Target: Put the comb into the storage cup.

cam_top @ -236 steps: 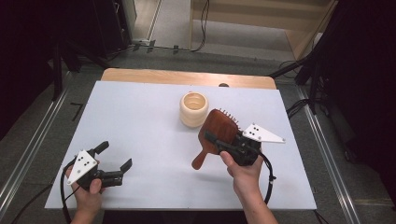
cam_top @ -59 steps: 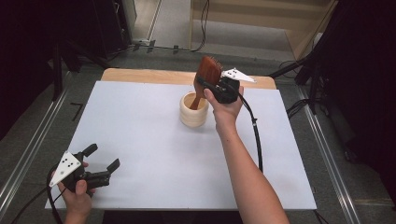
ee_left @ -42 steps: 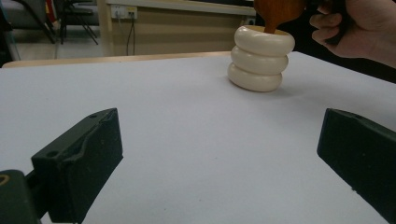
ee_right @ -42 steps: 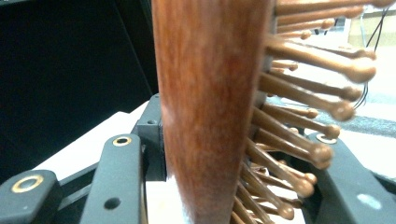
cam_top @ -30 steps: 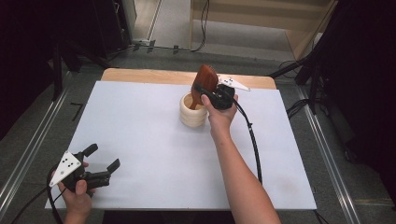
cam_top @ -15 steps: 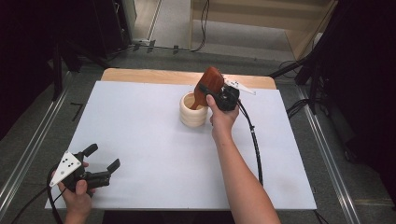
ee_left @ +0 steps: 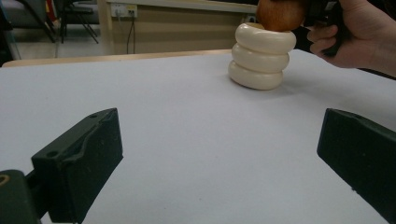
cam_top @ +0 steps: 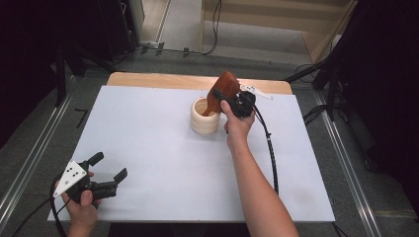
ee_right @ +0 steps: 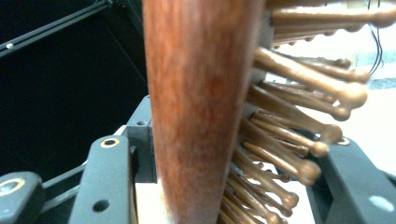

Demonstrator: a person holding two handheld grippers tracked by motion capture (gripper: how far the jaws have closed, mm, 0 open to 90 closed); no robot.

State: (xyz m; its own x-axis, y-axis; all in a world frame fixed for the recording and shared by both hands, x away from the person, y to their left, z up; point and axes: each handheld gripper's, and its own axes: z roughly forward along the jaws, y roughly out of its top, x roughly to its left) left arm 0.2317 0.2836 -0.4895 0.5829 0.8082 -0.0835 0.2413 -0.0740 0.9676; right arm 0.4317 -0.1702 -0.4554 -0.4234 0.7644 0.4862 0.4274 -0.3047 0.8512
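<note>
A wooden hairbrush (cam_top: pixel 225 89) stands tilted, its handle down inside a cream ringed cup (cam_top: pixel 203 118) at the back middle of the white sheet (cam_top: pixel 163 148). My right gripper (cam_top: pixel 232 102) is shut on the brush head just right of the cup. In the right gripper view the red-brown back (ee_right: pixel 201 102) and the wooden bristles (ee_right: pixel 299 130) sit between the jaws of my right gripper (ee_right: pixel 231 182). Down at the near left corner, my left gripper (cam_top: pixel 109 166) is open and holds nothing. The left gripper view looks between its jaws (ee_left: pixel 224 154) at the cup (ee_left: pixel 261 60) and the brush (ee_left: pixel 280 14).
The wooden table edge (cam_top: pixel 158 81) shows behind the sheet. The right gripper's cable (cam_top: pixel 272 153) trails along the sheet's right side. Metal rails (cam_top: pixel 29 163) flank the table, and dark stands and cables lie on the floor beyond.
The brush went from lying right of the cup to being lifted over it; its handle has now gone down into the cup. My left gripper drew back to the near left corner.
</note>
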